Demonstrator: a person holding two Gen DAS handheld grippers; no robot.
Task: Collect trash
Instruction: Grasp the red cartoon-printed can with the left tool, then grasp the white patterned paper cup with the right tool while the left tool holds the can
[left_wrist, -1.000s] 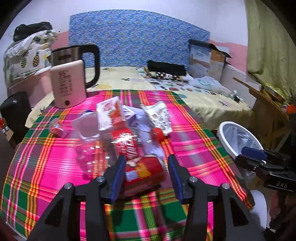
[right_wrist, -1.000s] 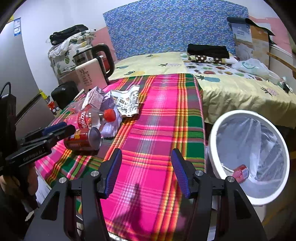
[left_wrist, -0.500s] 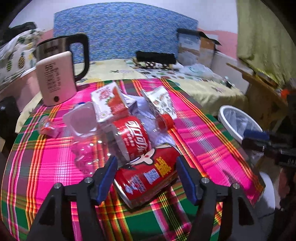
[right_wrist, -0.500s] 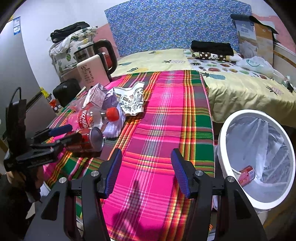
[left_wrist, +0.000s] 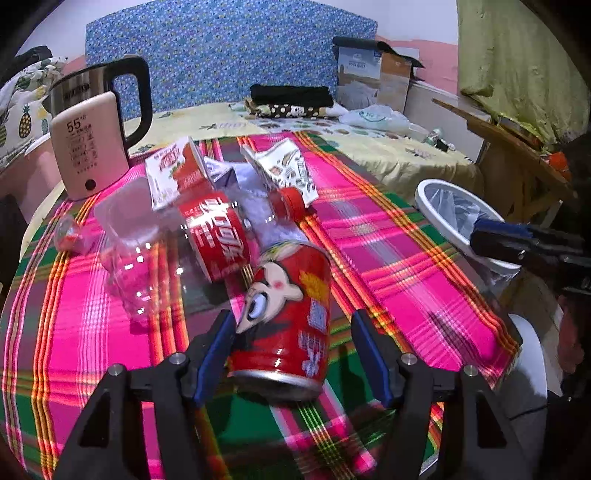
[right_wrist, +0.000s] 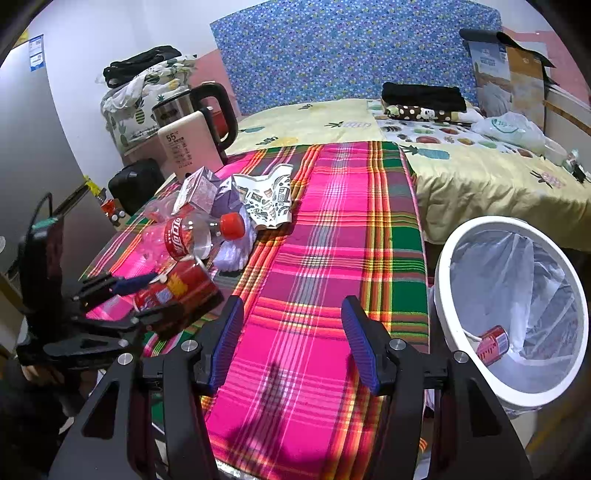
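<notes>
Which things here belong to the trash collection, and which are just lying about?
Job:
- red can, between the open jaws of the left hand-held gripper
- cola bottle
- milk carton
- crumpled wrapper
- white bin, already holding one can

Lying about:
- kettle
- pink box
- folded black cloth

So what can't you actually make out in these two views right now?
- Red can, left wrist view: between the left gripper fingers, whose jaws have just been closing; pad contact unclear, print motion-blurred.
- Bin, left wrist view: contents hidden by its rim and the right gripper.
- Kettle, right wrist view: lower body hidden behind the cream box.
</notes>
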